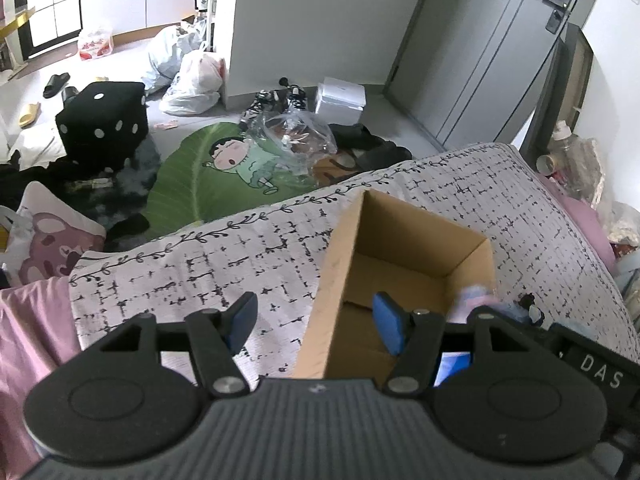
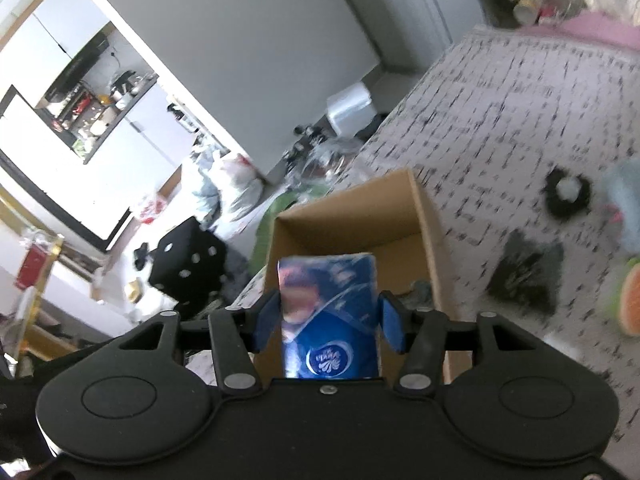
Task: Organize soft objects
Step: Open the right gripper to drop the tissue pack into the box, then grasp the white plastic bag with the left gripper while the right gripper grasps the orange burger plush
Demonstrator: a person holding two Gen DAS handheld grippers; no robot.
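Blue tissue pack (image 2: pixel 330 320), clenched between the pads of the right tongs (image 2: pixel 328 326) and held above the near end of the open cardboard box (image 2: pixel 352 224) ahead on the patterned bedspread (image 2: pixel 520 120). Left tongs (image 1: pixel 316 324) released, straddling the box's left wall.

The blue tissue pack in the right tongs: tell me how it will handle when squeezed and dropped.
The blue tissue pack looks soft and probably light, so it should give under the right tongs. Its glossy wrapper may be slippery. Released over the cardboard box, it would likely land flat without rolling.
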